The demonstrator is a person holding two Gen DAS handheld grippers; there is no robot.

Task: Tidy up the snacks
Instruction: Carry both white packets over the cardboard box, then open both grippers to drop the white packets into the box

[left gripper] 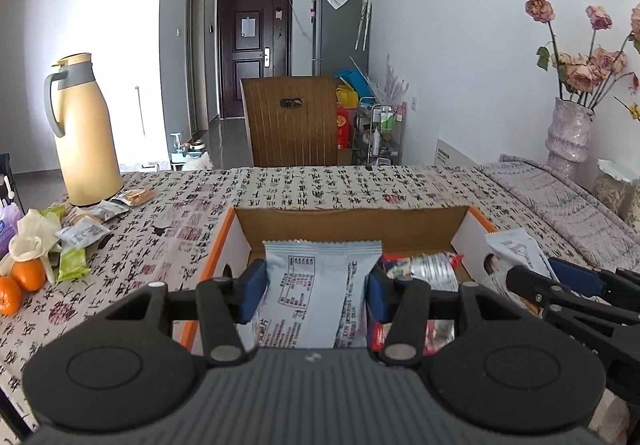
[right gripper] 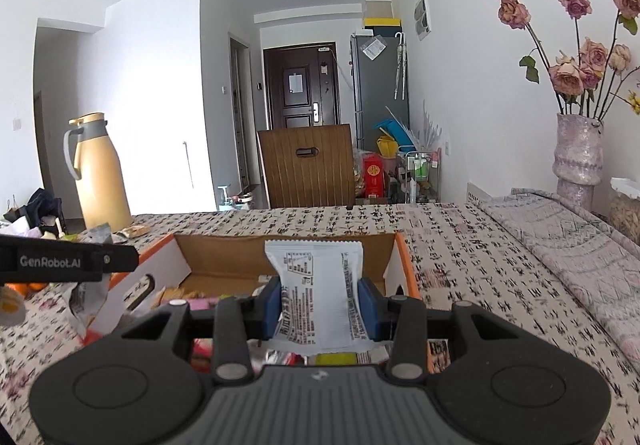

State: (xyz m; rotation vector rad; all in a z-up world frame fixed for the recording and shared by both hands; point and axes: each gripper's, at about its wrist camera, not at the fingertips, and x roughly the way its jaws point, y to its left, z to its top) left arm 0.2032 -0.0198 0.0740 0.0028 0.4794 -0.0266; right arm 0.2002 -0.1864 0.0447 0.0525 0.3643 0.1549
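We judge the step in hand to be the loading of the open cardboard box with orange edges [left gripper: 240, 229], which stands on the desk under a cloth printed with black characters [left gripper: 320, 185]. Each hand carries one packet above it.

The left tongs [left gripper: 316, 291] are closed part way, their blue pads pressing the two sides of a pale blue crimped snack packet printed with dark text [left gripper: 316, 277], held upright over the box. The right tongs [right gripper: 318, 309] are closed a little narrower on a white crimped snack packet with a printed table [right gripper: 316, 285], likewise upright above the box interior, where red and silver wrappers [left gripper: 424, 265] already lie.

The next move, as we see it, calls for lowering each packet into a free gap among the wrappers and then opening the pads. Loose packets [left gripper: 86, 229] lie near the cream thermos jug with a grey handle [left gripper: 82, 129] and the oranges [left gripper: 20, 281], so more fetching appears to remain.
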